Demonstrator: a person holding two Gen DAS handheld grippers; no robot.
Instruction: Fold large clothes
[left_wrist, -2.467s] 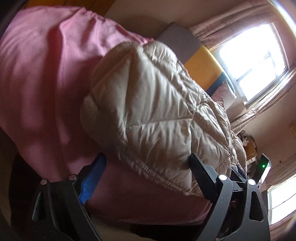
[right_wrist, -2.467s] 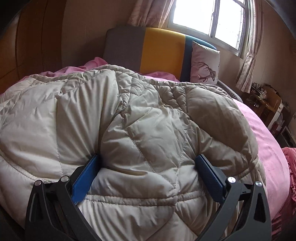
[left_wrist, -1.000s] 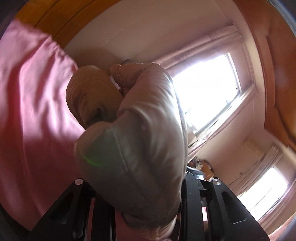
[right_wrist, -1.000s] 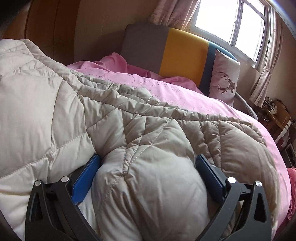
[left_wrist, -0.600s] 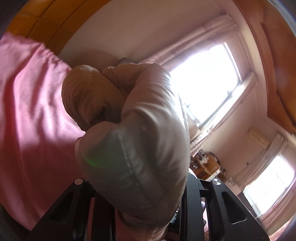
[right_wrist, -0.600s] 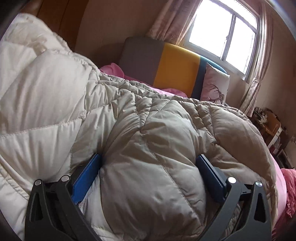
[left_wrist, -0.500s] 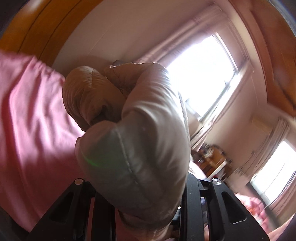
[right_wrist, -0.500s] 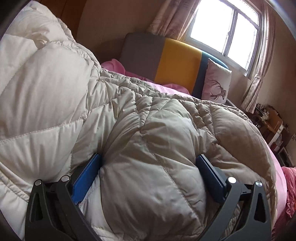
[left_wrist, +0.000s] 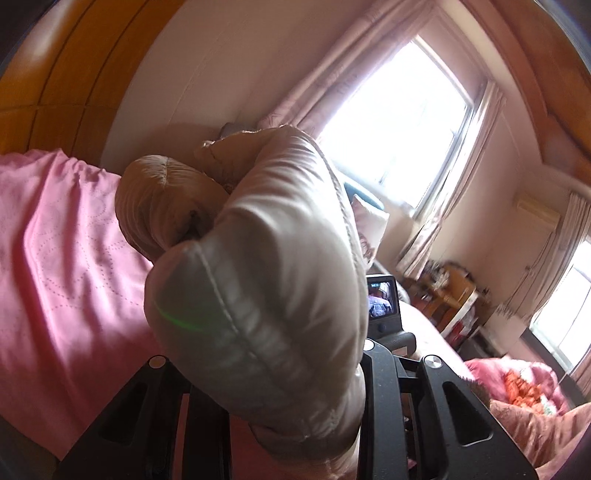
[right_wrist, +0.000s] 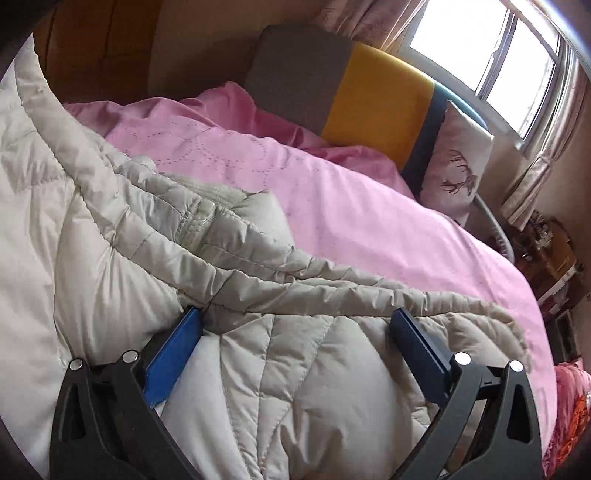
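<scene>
Cream quilted puffer jacket (right_wrist: 258, 369), rumpled on pink bed, one bunched end lifted.

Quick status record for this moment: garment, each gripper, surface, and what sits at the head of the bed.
garment: beige puffer jacket, quilted, spread on the bed
left gripper: shut on a bunched part of the jacket, raised
right gripper: jaws wide open, jacket bulging between them
surface: pink bedspread
head of bed: grey, yellow and blue headboard; deer-print pillow
</scene>
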